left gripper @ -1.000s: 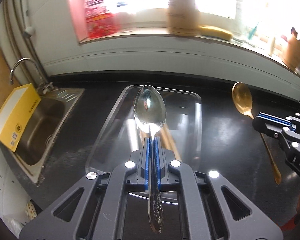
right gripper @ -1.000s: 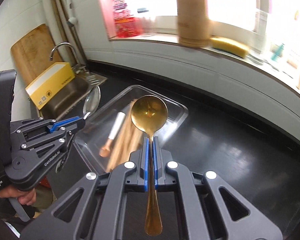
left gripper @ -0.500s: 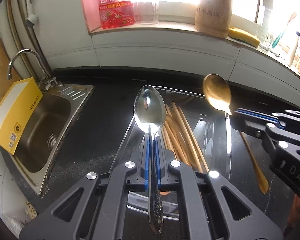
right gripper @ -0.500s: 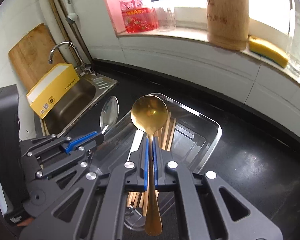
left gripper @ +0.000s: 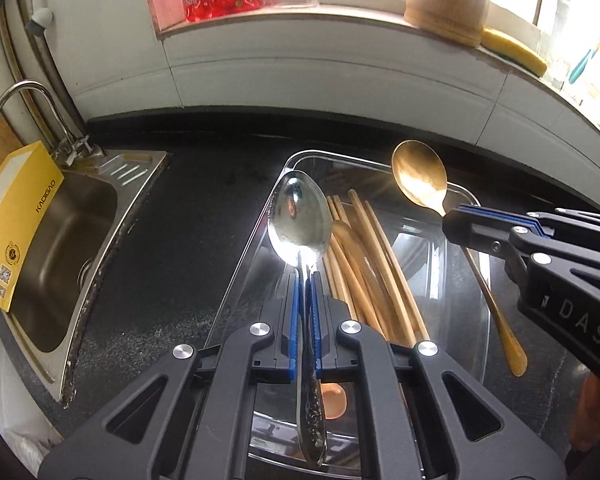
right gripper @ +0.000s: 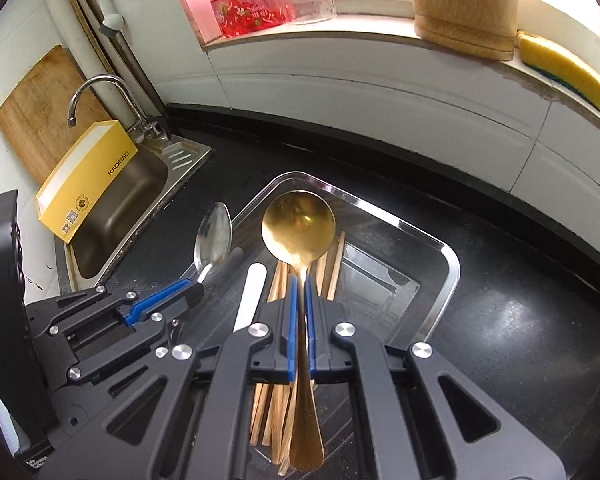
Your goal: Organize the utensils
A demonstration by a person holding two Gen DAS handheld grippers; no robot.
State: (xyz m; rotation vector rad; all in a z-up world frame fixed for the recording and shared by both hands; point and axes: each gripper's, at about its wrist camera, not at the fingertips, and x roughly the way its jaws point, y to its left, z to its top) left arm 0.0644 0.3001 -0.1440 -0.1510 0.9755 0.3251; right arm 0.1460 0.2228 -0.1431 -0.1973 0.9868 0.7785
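- A second ago the clear tray [left gripper: 466, 200] sat further up in both frames. Now it fills the centre and both spoons hang over it. The motion blur on the windowsill is gone.
- The left tool [left gripper: 305, 280] is clenched on the silver spoon [left gripper: 298, 216], blue pads tight on the neck, bowl up over the tray's left rim, patterned handle end towards the lens.
- The right tool [right gripper: 299, 284] is clenched on the gold spoon [right gripper: 298, 226] in the same way, its bowl over the far end of the tray.
- In the earlier left view the gold spoon stood well right of the tray. Now its bowl is over the tray's upper right corner.
- Wooden chopsticks [left gripper: 370, 264] lie lengthwise in the tray under both spoons.
- Only the right view shows the white handle [right gripper: 252, 296] in the tray, left of the chopsticks, and the wooden cutting board [right gripper: 36, 108] at upper left behind the sink [right gripper: 116, 216].
- Only the left view shows a round copper-coloured end [left gripper: 334, 400] at the tray's near edge, and fingers [left gripper: 590, 412] at lower right under the right tool.
- The yellow box [right gripper: 86, 178] leaning in the sink reads "KAOIGAO" or similar.
- The right tool's body in the left view bears the letters "DAS" [left gripper: 582, 322].
- The red-labelled bottle [right gripper: 248, 0] on the sill carries Chinese print with a large "A".
- The wooden canister [right gripper: 464, 4] has carved characters, which I cannot read surely.
- A yellow sponge [right gripper: 564, 70] lies right of the canister. The black surface [right gripper: 520, 320] is glossy.
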